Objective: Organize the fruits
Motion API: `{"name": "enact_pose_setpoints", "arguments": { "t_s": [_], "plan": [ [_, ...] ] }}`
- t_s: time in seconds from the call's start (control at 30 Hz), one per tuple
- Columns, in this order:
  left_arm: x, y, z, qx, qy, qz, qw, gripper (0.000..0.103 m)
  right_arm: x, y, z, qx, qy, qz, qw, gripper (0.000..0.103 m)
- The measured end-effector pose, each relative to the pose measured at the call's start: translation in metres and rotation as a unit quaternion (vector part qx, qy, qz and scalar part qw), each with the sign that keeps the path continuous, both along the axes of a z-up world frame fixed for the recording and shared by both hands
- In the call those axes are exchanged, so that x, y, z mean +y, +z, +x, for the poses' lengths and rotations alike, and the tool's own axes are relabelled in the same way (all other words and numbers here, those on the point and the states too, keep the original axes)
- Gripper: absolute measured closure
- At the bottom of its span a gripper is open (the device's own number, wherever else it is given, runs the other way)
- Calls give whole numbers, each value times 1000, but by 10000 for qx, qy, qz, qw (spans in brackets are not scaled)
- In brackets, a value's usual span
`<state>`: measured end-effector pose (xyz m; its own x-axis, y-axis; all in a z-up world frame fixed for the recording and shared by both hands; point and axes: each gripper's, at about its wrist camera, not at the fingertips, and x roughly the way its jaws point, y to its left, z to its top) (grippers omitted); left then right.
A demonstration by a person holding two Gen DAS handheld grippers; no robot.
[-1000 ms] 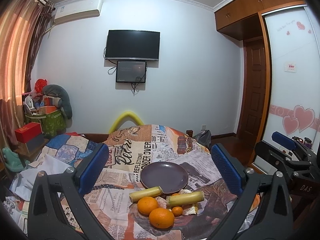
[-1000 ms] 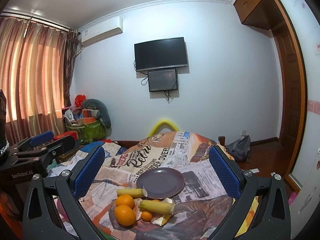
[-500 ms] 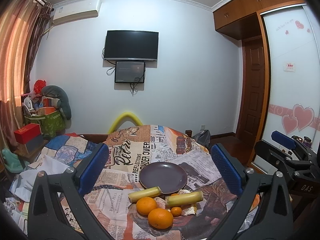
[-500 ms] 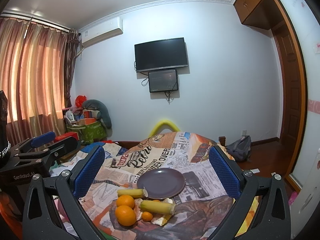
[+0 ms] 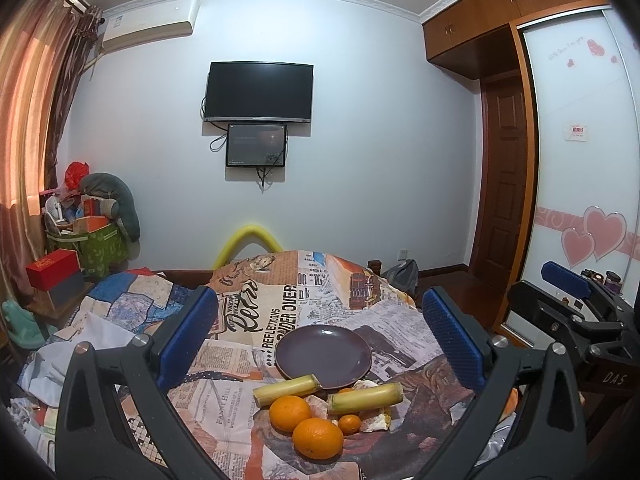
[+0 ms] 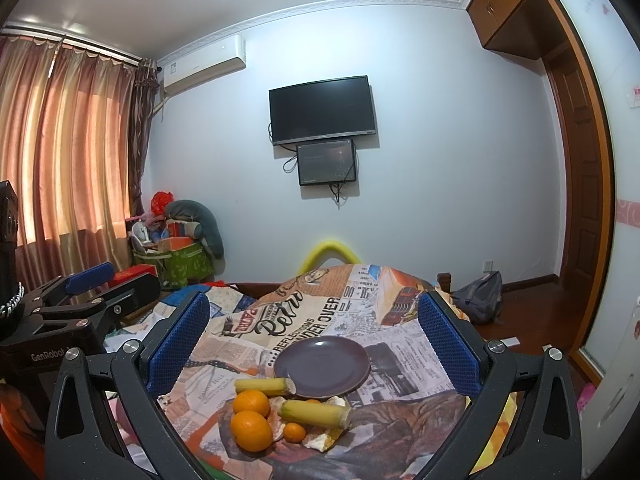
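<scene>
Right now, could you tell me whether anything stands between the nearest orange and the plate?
Yes. The second orange and a yellow-green stalk touching the plate's near rim lie between it and the nearest orange.

I'm seeing my left gripper and right gripper showing black frames, silver screws and textured blue finger pads.

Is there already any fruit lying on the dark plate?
No. In the right wrist view the plate is bare, and the oranges lie on the cloth in front of it.
</scene>
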<state>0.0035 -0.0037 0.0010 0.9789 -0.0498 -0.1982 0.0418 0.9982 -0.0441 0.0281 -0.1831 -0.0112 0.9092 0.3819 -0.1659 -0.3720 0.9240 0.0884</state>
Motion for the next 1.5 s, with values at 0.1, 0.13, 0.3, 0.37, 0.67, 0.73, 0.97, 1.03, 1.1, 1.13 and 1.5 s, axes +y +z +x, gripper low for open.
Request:
{"name": "enact_pose_setpoints", "arguments": {
  "t_s": [0.1, 0.13, 0.3, 0.37, 0.67, 0.73, 0.97, 1.03, 1.1, 1.13, 1.5],
  "plan": [
    [0, 0, 0, 0, 1, 5, 10000, 0, 0, 0, 0, 2, -3, 4, 10000, 0],
    [0, 0, 0, 4, -8, 8, 10000, 0, 0, 0, 0, 2, 0, 6, 10000, 0],
    [-1, -1, 1, 15, -20, 13, 10000, 0, -2, 1, 1, 20, -14, 13, 10000, 0],
    [-1, -1, 2, 20, -24, 7, 10000, 0, -2, 1, 1, 34, -13, 15, 10000, 0],
    [2, -11, 14, 158, -110, 10, 9998, 0, 0, -8, 7, 131, -27, -70, 9999, 0],
    [4, -17, 21, 271, -93, 13, 9996, 0, 1, -14, 13, 227, -46, -129, 9996, 0],
    [17, -60, 62, 1060, 35, -40, 9944, 0, -1, -49, 40, 831, -80, -383, 9958, 0],
    [21, -72, 72, 1261, 38, -92, 9920, 0, 1, -57, 46, 979, -67, -463, 9941, 0],
    [25, -86, 84, 1536, 10, -175, 9880, 0, 0, -68, 53, 1156, -83, -578, 9916, 0],
    [28, -93, 89, 1670, 6, -213, 9857, 0, 0, -74, 56, 1246, -88, -639, 9901, 0],
    [26, -168, 124, 2852, -124, -439, 9574, 16, -1, -129, 95, 2194, 105, -926, 9712, 0]
  ]
}}
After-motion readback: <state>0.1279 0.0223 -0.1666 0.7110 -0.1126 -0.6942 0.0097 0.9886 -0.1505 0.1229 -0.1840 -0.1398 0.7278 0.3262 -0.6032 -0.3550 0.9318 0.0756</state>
